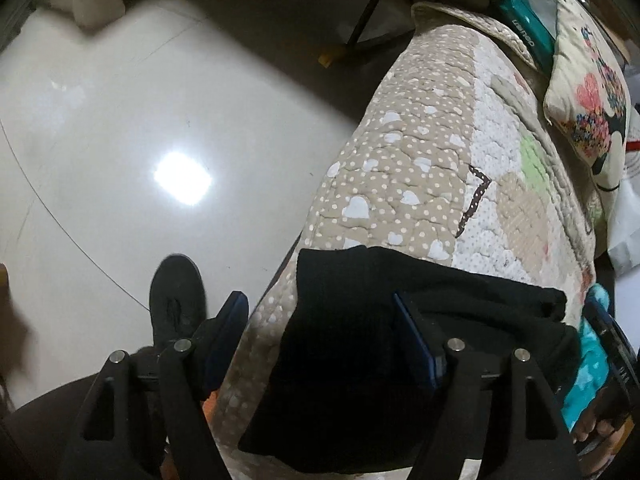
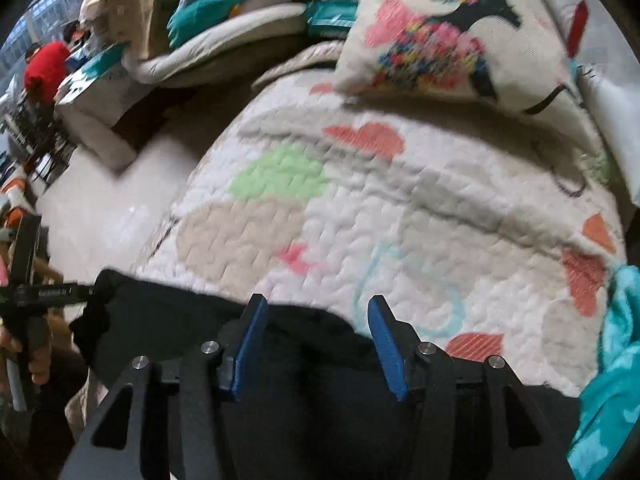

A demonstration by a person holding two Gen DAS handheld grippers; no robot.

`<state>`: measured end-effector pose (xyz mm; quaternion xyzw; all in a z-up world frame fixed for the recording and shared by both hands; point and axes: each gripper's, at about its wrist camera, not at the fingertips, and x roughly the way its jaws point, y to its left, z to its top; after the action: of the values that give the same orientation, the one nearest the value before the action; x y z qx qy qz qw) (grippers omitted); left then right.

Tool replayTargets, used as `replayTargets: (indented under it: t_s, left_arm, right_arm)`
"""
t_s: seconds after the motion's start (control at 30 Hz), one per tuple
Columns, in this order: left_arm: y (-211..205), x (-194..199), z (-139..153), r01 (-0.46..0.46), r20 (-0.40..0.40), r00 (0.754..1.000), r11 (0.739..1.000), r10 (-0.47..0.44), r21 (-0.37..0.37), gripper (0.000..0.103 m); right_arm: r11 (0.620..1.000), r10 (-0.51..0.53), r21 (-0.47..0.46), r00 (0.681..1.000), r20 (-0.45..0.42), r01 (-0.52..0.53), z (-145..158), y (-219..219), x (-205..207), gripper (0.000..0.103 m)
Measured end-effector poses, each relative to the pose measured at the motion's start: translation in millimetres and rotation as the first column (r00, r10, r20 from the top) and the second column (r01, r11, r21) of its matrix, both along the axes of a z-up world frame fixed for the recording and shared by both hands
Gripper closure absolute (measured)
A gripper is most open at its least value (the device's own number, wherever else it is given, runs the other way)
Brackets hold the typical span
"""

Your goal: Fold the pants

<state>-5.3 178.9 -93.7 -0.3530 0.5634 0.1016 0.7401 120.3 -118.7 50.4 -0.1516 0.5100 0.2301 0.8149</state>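
Observation:
The black pants (image 1: 344, 360) lie folded in a dark block on the quilted cover (image 1: 420, 168), near its front edge. My left gripper (image 1: 320, 312) is open above them, its blue pads (image 1: 416, 340) wide apart, one over the pants and one off the cover's edge. In the right wrist view the pants (image 2: 168, 328) lie under my right gripper (image 2: 318, 312), which is open with blue pads (image 2: 384, 344) spread over the cloth. The left gripper's black frame (image 2: 36, 296) shows at the far left, at the pants' end.
A printed cushion (image 2: 452, 28) rests at the back of the cover (image 2: 400, 208). A teal cloth (image 2: 616, 380) lies at the right. Glossy white floor (image 1: 120, 140) and a black shoe (image 1: 176, 296) lie to the left. Clutter and boxes (image 2: 120, 8) stand far left.

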Motion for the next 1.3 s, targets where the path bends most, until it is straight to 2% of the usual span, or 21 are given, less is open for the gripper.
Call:
replayTargets:
  t_s: [0.03,0.1,0.13,0.17,0.2,0.23,0.3,0.47,0.5,0.53,0.6,0.7,0.77,0.83,0.87,0.93,1.03,1.17,1.3]
  left_arm:
    - [-0.5,-0.5,-0.7,0.0,0.0,1.0,1.0,0.0,0.002,0.03]
    - [-1.0,-1.3,-3.3,-0.001,-0.002,1.0,1.0,0.001,0.001,0.03]
    - [-0.3,-3.6,-4.6,-0.002,-0.001,1.0,1.0,0.002,0.001,0.03]
    - [-0.6,-3.9,-4.8,-0.003,-0.001,1.0,1.0,0.003,0.003,0.03]
    - [-1.3,-4.1,-4.7,-0.004,-0.002,1.0,1.0,0.004,0.007,0.03]
    - [-1.3,-4.2,-4.3,-0.004,-0.002,1.0,1.0,0.004,0.01,0.03]
    - [-2.3,-3.2,-4.3,-0.005,-0.004,1.0,1.0,0.005,0.016,0.03]
    - [-5.6,-0.1,-5.2,-0.004,-0.007,1.0,1.0,0.004,0.03,0.029]
    - [-6.6,0.6,-5.1,0.002,-0.008,1.0,0.999,-0.001,0.045,0.027]
    - [-7.1,0.8,-5.2,0.002,-0.01,1.0,0.998,-0.001,0.056,0.024]
    - [-6.4,1.1,-6.3,-0.004,-0.019,1.0,0.997,0.005,0.073,0.019]
    - [1.1,1.5,-6.2,-0.015,-0.018,1.0,0.999,0.016,0.044,0.018]
    - [17.7,-3.4,-0.8,-0.071,0.014,0.997,0.997,0.071,0.012,0.018]
    - [36.1,-11.9,3.9,-0.157,0.037,0.987,0.987,0.156,0.023,0.018]
    - [47.8,-19.2,5.0,-0.215,0.041,0.976,0.976,0.214,0.037,0.018]
    - [68.9,-35.8,2.0,-0.315,0.039,0.949,0.948,0.314,0.035,0.018]
    - [83.9,-58.0,-12.0,-0.383,0.031,0.923,0.922,0.384,-0.052,0.018]
    - [70.0,-86.4,-25.4,-0.379,0.047,0.917,0.901,0.397,-0.21,0.018]
    - [43.3,-99.5,-24.2,-0.337,0.115,0.912,0.88,0.393,-0.335,0.018]
  right_arm:
    - [0.999,0.023,-0.025,1.0,-0.017,-0.023,-7.5,5.1,-1.2,0.044]
    - [0.989,0.04,-0.145,0.999,0.005,-0.039,-27.4,16.0,0.1,0.044]
    - [0.981,0.023,-0.191,1.0,0.008,-0.021,-36.9,17.5,3.9,0.049]
    - [0.982,0.002,-0.191,1.0,-0.025,-0.006,-44.0,15.8,8.8,0.066]
    - [0.988,-0.025,-0.155,0.995,-0.096,0.01,-52.0,12.9,15.2,0.093]
    - [0.987,-0.043,-0.156,0.993,-0.106,0.026,-53.9,11.8,19.8,0.094]
    - [0.986,-0.044,-0.163,0.996,-0.081,0.03,-46.9,13.4,28.4,0.095]
    - [0.979,-0.13,-0.158,0.991,-0.011,0.126,-22.0,13.3,65.8,0.097]
    - [0.974,-0.131,-0.186,0.991,0.019,0.133,-22.0,16.2,68.7,0.103]
    - [0.966,-0.133,-0.217,0.99,0.051,0.14,-21.8,17.8,71.1,0.103]
    - [0.962,-0.162,-0.214,0.985,0.055,0.17,-20.7,14.9,77.7,0.103]
    - [0.955,-0.199,-0.204,0.975,0.097,0.216,-17.6,2.9,78.0,0.102]
    - [0.961,-0.194,-0.185,0.977,0.088,0.208,-14.5,-1.9,72.3,0.089]
    - [0.962,-0.174,-0.196,0.979,0.101,0.192,-9.9,-2.8,60.5,0.037]
    - [0.964,-0.162,-0.191,0.979,0.125,0.184,-5.8,-2.0,51.0,0.034]
    - [0.973,-0.132,-0.171,0.98,0.148,0.157,-1.1,5.1,36.3,0.034]
    - [0.991,-0.068,-0.109,0.994,0.091,0.078,-2.7,24.6,16.9,0.034]
    - [0.995,0.086,-0.042,0.996,-0.016,-0.086,-17.8,71.9,-7.5,0.034]
    - [0.972,0.234,0.002,0.967,-0.098,-0.235,-36.4,131.4,-29.1,0.033]
